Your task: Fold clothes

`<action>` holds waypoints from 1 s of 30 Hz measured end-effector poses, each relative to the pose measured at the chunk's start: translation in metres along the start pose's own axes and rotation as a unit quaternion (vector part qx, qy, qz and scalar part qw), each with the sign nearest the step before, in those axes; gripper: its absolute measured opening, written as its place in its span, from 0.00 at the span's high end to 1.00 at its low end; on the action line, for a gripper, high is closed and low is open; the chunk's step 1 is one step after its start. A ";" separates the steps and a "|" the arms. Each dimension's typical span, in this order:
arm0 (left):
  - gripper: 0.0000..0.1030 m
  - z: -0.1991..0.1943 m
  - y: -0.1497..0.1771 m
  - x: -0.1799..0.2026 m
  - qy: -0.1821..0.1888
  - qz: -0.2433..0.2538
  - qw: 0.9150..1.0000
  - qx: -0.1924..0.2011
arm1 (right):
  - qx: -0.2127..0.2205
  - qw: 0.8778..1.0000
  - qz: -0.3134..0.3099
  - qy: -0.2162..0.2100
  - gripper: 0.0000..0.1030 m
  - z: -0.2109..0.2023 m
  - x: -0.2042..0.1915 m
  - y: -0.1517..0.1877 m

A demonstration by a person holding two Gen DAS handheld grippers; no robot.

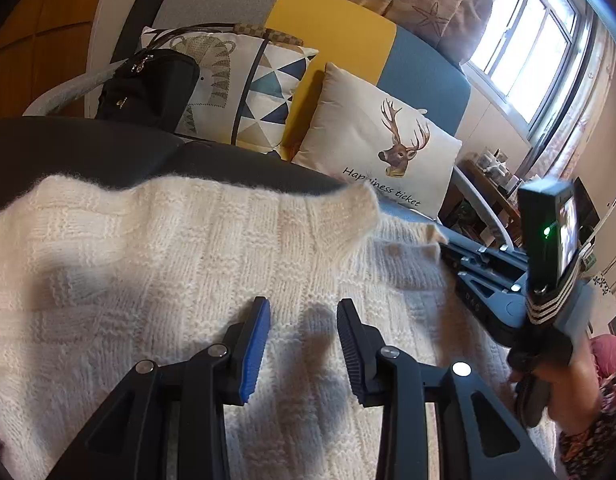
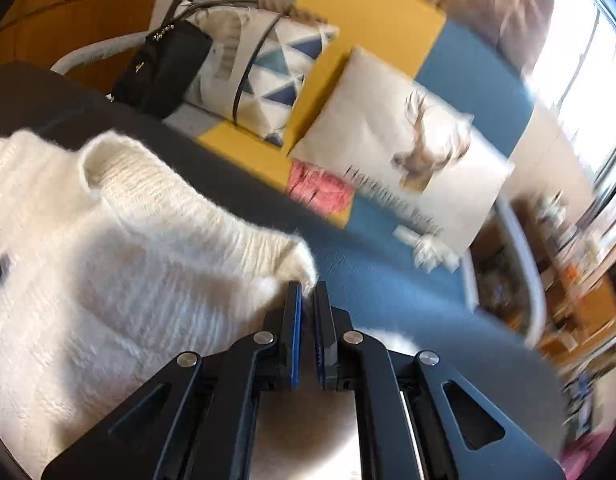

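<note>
A white fluffy knit sweater (image 1: 188, 248) lies spread over a dark seat surface (image 1: 108, 148). In the left wrist view my left gripper (image 1: 302, 310) hovers over the middle of the sweater, open, with nothing between its fingers. In the right wrist view my right gripper (image 2: 308, 292) has its jaws closed to a narrow slit on the sweater's (image 2: 108, 260) furry right corner, at the ribbed hem. From the left wrist view the right gripper (image 1: 446, 246) appears at the sweater's right edge, held by a hand (image 1: 556, 380).
Behind the sweater on the sofa stand a deer cushion (image 1: 380, 148), a triangle-pattern cushion (image 1: 248, 92) and a black bag (image 1: 148, 88). A pink cloth (image 2: 320, 188) lies on the blue seat (image 2: 388, 280). A cluttered shelf (image 2: 568, 272) and a window (image 1: 528, 52) are at the right.
</note>
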State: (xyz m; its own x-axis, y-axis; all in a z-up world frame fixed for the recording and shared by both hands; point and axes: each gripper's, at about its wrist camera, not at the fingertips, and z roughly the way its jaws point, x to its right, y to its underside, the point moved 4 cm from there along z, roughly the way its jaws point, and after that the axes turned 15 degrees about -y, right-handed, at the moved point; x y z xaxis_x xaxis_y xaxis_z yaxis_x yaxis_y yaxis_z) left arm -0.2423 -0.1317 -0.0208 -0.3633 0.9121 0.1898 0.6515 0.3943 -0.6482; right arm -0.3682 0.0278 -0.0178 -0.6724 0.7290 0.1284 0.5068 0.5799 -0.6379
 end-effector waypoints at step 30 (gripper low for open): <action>0.66 0.002 0.000 -0.003 0.016 -0.017 1.000 0.001 | 0.074 0.961 0.117 -0.238 0.85 -0.033 -0.037 -0.026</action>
State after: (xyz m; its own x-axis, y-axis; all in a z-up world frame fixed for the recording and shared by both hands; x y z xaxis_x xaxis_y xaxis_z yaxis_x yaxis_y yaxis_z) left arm -0.2424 -0.1349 -0.0231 -0.3637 0.9011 0.2362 0.6375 0.4256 -0.6423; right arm -0.3385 -0.0025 0.0192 -0.7373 0.5644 -0.3713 0.6161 0.3362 -0.7123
